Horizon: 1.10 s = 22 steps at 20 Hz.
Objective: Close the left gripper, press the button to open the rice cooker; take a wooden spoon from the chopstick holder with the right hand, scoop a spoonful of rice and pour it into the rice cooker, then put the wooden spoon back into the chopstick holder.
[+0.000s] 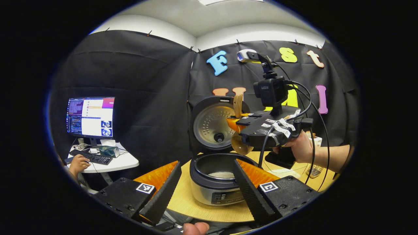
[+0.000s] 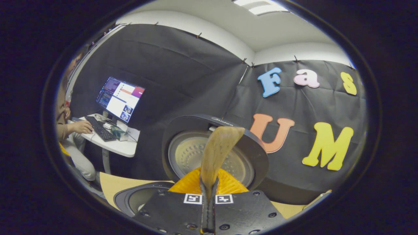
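Observation:
The rice cooker (image 1: 215, 192) stands on a round wooden table with its lid (image 1: 209, 125) raised upright, and rice lies in the pot. My left gripper (image 1: 207, 195) is open, its fingers spread to either side of the cooker's front. Above the pot's right rim a hand holds my right gripper (image 1: 234, 123), shut on the wooden spoon (image 1: 241, 145); the bowl hangs down and the handle points up. In the right gripper view the right gripper (image 2: 209, 187) pinches the spoon handle (image 2: 217, 150) in front of the open lid (image 2: 251, 153).
A wire mesh holder (image 1: 315, 169) stands on the table (image 1: 183, 199) behind the right hand. At far left a person types at a white desk (image 1: 114, 161) with a monitor (image 1: 90, 117) and keyboard. Black cloth walls close in the back.

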Motion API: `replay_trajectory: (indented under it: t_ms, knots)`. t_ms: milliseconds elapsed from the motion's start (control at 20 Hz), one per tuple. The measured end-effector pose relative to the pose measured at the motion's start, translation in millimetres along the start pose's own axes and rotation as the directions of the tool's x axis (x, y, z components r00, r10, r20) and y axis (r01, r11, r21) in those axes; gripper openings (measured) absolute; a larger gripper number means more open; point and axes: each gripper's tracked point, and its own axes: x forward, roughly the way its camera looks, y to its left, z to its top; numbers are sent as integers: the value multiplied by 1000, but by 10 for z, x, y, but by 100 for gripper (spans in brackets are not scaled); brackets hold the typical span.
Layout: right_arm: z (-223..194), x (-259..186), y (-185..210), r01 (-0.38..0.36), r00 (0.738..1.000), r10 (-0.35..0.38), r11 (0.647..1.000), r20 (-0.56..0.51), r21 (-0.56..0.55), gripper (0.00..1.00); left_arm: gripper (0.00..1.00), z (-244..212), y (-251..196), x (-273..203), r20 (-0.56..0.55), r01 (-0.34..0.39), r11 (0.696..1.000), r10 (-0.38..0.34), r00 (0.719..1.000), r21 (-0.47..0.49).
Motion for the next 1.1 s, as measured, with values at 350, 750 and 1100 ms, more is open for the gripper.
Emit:
replay_trajectory:
  t_ms: [350, 750, 1100]
  knots:
    - [-13, -111, -239, 12, 1000, -10, 990, -14, 142, 0, 100, 78, 27, -60, 18, -8, 1000, 8, 1000, -17]
    - [-23, -779, -1033, 84, 995, -96, 911, 9, 404, 0, 100, 96, -96, -86, 11, -19, 1000, 19, 1000, 20]
    - [-441, -1698, -2169, 257, 962, -266, 801, -64, 541, 0, 100, 115, -517, -43, 40, 37, 999, -39, 998, 37]
